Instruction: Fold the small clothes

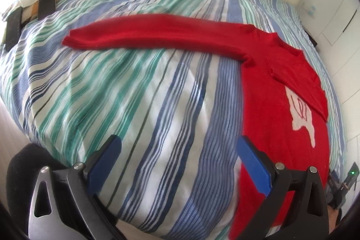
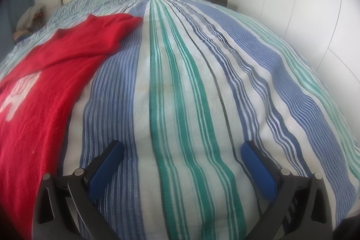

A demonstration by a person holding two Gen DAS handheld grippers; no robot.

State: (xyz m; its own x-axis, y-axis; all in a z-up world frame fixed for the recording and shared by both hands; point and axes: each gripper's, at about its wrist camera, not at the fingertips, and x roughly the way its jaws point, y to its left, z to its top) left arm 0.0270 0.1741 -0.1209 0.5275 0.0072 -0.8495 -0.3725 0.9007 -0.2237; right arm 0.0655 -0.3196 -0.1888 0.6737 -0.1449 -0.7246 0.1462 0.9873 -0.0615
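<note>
On the striped bed, the left view alone shows the red sweater's long sleeve stretched leftward; the right view shows only its body at left, with bare cover toward the white wardrobe. Left tongs and right tongs both gape apart, empty.

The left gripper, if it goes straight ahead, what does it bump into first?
Probably the blue, green and white striped bedspread, which fills the gap between the open left gripper fingers. The red knitted sweater's long sleeve lies farther on; depth is uncertain.
</note>
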